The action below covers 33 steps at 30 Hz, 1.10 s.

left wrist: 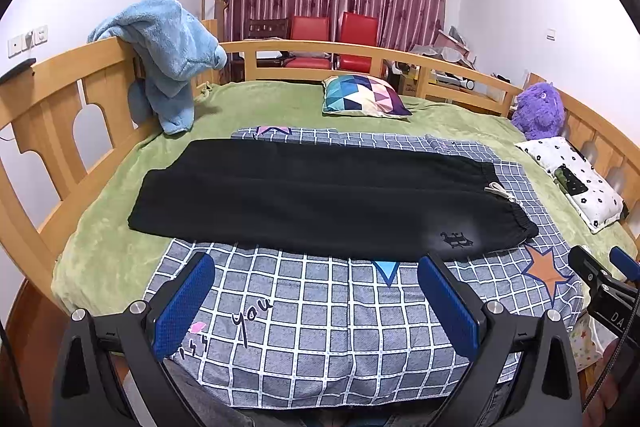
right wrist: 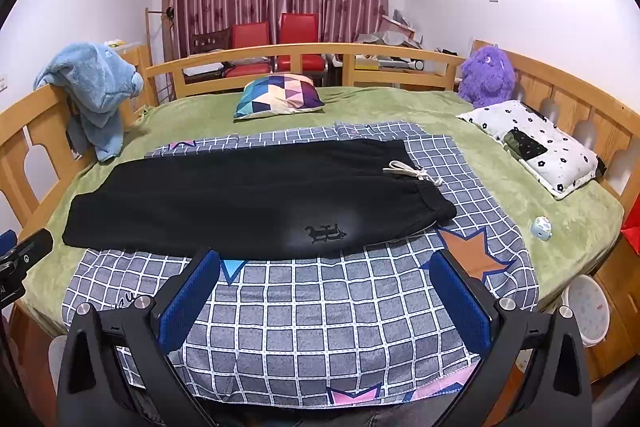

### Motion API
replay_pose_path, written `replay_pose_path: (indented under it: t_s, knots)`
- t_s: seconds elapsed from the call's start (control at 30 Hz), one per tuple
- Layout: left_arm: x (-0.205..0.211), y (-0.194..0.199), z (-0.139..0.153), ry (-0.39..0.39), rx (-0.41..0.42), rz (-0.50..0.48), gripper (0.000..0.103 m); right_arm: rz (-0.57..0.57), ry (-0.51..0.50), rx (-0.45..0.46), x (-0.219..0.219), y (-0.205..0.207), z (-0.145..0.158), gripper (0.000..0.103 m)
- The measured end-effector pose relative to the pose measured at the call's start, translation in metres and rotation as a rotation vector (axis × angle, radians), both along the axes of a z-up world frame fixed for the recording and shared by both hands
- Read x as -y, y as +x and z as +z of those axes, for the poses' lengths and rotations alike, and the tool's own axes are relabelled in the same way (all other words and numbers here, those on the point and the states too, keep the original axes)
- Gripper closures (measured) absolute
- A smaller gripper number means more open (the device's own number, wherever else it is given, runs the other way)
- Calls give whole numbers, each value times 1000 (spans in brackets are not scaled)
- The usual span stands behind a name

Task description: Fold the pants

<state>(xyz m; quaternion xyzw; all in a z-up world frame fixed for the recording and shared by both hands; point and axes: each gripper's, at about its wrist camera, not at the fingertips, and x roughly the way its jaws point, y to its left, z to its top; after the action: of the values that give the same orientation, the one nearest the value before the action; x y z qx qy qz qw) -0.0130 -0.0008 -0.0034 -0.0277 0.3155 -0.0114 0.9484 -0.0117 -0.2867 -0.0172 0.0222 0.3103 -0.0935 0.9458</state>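
Observation:
Black pants (left wrist: 316,199) lie flat across the bed on a grey checked sheet (left wrist: 320,327), folded lengthwise, leg on leg. The waistband with a white drawstring (left wrist: 498,189) is at the right, the cuffs at the left. They also show in the right wrist view (right wrist: 248,203), with a small logo (right wrist: 326,231) near the front edge. My left gripper (left wrist: 316,303) is open and empty, held above the sheet just in front of the pants. My right gripper (right wrist: 326,301) is open and empty, in front of the waist end.
A green blanket (left wrist: 120,227) covers the bed inside a wooden rail (left wrist: 60,115). A blue plush towel (left wrist: 168,59) hangs on the left rail. A colourful cushion (left wrist: 364,97), a purple plush toy (right wrist: 486,77), a flowered pillow (right wrist: 532,147) and a small toy (right wrist: 541,228) lie around.

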Motion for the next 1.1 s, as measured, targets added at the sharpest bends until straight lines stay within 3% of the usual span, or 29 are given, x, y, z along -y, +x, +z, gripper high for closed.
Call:
replay_pose_path:
  t_s: [0.33, 0.5, 0.67, 0.77, 0.83, 0.9, 0.97, 1.1]
  knots:
    - [-1, 25, -28, 1, -41, -9, 1, 3, 0, -2, -5, 10, -17, 1]
    - [-1, 44, -50, 17, -81, -1, 1, 17, 44, -5, -1, 26, -40, 1]
    - [-2, 67, -76, 31, -128, 6, 1, -14, -8, -42, 2, 47, -74, 5]
    - [-5, 81, -94, 23, -155, 5, 1, -1, 15, -94, 6, 64, -94, 10]
    - [-8, 91, -106, 13, -167, -2, 5, 6, 69, -144, 12, 76, -107, 27]
    - [-12, 102, -120, -14, -195, -12, 14, 9, 145, -194, 21, 90, -123, 38]
    - [-20, 116, -136, -44, -223, -10, 14, 10, 190, -205, 28, 99, -136, 38]
    - [-49, 135, -159, -95, -236, 28, 17, -17, 167, -221, 39, 117, -161, 38]
